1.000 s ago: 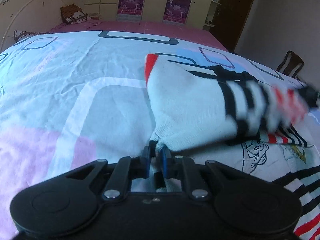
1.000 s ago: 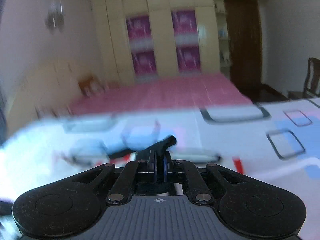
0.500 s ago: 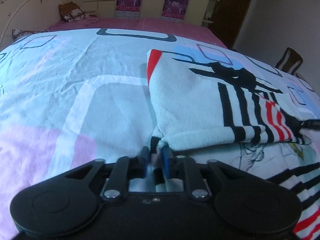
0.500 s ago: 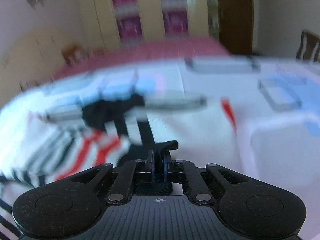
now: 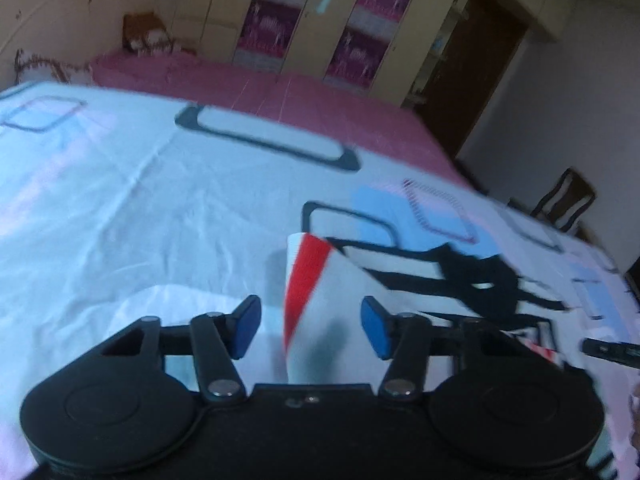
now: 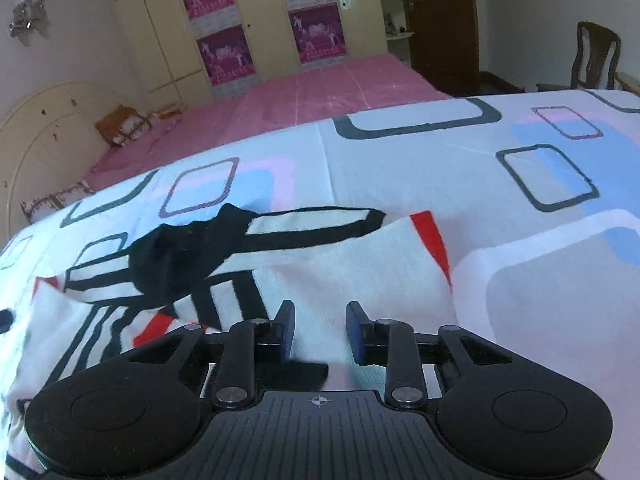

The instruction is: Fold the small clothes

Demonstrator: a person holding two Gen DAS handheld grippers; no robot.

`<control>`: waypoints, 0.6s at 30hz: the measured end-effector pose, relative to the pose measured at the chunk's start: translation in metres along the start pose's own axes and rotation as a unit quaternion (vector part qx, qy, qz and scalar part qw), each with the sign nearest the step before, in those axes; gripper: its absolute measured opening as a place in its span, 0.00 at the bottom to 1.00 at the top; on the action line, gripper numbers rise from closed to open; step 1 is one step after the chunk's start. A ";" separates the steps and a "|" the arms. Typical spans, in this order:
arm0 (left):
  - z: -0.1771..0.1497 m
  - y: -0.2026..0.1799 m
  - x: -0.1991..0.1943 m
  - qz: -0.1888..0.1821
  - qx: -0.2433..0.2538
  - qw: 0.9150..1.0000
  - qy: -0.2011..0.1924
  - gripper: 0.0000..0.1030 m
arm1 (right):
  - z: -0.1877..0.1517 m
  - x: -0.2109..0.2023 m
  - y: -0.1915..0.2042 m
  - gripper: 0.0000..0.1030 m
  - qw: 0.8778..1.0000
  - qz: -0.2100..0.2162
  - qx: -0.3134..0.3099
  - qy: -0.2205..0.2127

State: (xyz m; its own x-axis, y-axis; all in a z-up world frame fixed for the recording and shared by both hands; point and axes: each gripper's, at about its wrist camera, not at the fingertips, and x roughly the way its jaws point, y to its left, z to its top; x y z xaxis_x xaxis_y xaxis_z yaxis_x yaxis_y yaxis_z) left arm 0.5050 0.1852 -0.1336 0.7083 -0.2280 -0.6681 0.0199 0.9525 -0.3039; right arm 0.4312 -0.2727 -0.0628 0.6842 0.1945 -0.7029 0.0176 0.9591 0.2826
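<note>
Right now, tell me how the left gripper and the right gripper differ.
The left gripper has its jaws spread wide; the right gripper has a narrower gap. Both have just been opening. The left gripper frames the red-edged corner of the sweater; the right gripper sits over the sweater's plain white part, near its black stripes. Shared: both have blue pads, neither pinches the sweater, which lies on the bedsheet.

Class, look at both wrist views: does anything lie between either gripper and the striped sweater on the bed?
Nothing visible does. The striped sweater lies directly ahead of the open right gripper, and its red-edged corner sits between the fingers of the open left gripper; both have just been opening.
</note>
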 end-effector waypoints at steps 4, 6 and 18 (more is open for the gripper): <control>0.000 0.011 0.028 -0.022 -0.024 0.999 0.016 0.08 | -0.005 0.008 0.003 0.29 1.000 0.007 -0.005 0.012; -0.007 0.022 0.023 -0.010 -0.059 0.998 0.001 0.08 | -0.009 0.009 0.003 0.29 1.000 0.007 -0.007 0.013; -0.001 -0.037 0.009 0.004 0.125 0.992 -0.032 0.80 | -0.008 0.012 0.051 0.44 0.997 0.045 -0.069 -0.007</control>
State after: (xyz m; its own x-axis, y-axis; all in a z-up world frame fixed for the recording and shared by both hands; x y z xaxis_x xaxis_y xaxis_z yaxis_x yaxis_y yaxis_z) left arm 0.5094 0.1477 -0.1289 0.7524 -0.2154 -0.6225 0.1833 0.9762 -0.1163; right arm 0.4341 -0.2199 -0.0623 0.6883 0.2789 -0.6697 -0.1433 0.9572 0.2513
